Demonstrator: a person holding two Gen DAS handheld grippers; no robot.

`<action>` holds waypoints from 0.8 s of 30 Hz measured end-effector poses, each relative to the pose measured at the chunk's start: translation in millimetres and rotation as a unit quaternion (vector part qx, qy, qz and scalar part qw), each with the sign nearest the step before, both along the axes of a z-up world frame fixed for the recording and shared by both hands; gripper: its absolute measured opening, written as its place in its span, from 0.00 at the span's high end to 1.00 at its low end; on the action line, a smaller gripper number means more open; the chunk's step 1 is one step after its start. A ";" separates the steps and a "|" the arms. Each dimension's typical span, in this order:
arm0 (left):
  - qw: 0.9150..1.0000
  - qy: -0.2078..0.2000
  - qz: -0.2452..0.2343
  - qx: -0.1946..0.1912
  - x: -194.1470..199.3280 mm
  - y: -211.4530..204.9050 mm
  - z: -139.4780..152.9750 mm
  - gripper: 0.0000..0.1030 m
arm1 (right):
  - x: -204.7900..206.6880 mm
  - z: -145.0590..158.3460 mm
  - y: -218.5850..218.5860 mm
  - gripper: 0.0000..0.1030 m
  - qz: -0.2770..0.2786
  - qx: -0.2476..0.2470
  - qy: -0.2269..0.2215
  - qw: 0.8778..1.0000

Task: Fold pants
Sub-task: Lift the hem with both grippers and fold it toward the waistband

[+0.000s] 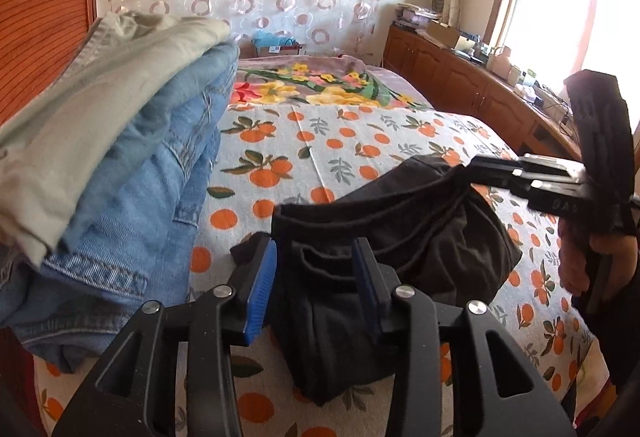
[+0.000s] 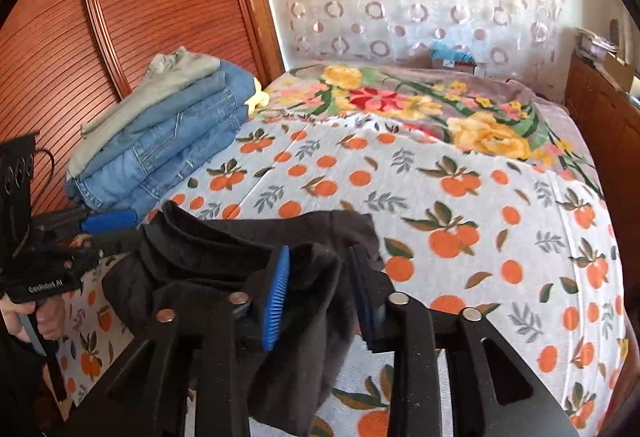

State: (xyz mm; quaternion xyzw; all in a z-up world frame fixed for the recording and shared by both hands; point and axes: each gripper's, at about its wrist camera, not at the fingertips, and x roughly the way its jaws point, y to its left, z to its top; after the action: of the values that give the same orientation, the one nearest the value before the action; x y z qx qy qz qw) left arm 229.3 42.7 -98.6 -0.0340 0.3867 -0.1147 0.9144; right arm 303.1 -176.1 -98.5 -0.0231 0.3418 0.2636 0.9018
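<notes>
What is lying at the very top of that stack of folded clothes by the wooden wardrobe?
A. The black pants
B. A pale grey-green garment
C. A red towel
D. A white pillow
B. A pale grey-green garment lies on top of the folded blue jeans, while the black pants hang between the two grippers.

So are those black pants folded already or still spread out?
Partly folded: the black pants are bunched and doubled over, held between the left gripper and right gripper, not a flat finished fold.
</notes>
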 end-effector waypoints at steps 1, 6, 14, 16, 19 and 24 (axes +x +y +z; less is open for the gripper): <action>1.000 0.002 0.000 0.001 -0.4 -0.1 -1.5 0.61 | -0.9 1.0 -1.4 0.66 0.001 0.003 0.000 1.000; 1.000 0.013 0.000 0.006 -0.2 0.0 -9.3 0.61 | -9.7 -2.5 0.1 0.65 0.013 -0.012 -0.006 1.000; 1.000 0.021 -0.007 0.004 10.2 -0.1 -15.7 0.72 | 0.9 -11.4 3.0 0.64 0.026 -0.019 0.019 0.999; 1.000 0.017 -0.009 0.006 10.8 -0.3 -14.7 0.84 | 5.5 -12.1 2.1 0.64 0.025 -0.014 0.026 0.999; 1.000 0.009 -0.016 0.010 10.5 -2.5 -11.9 0.91 | 11.4 -12.2 1.2 0.64 0.028 -0.005 0.030 0.999; 1.000 -0.006 -0.009 0.005 15.8 -0.4 -4.5 0.93 | 15.2 -9.3 0.2 0.69 0.022 0.001 0.017 1.000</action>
State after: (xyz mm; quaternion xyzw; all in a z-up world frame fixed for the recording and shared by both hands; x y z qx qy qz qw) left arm 245.1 42.3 -103.1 -0.0254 0.3824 -0.1209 0.9157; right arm 318.2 -175.9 -107.8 -0.0254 0.3566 0.2844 0.8896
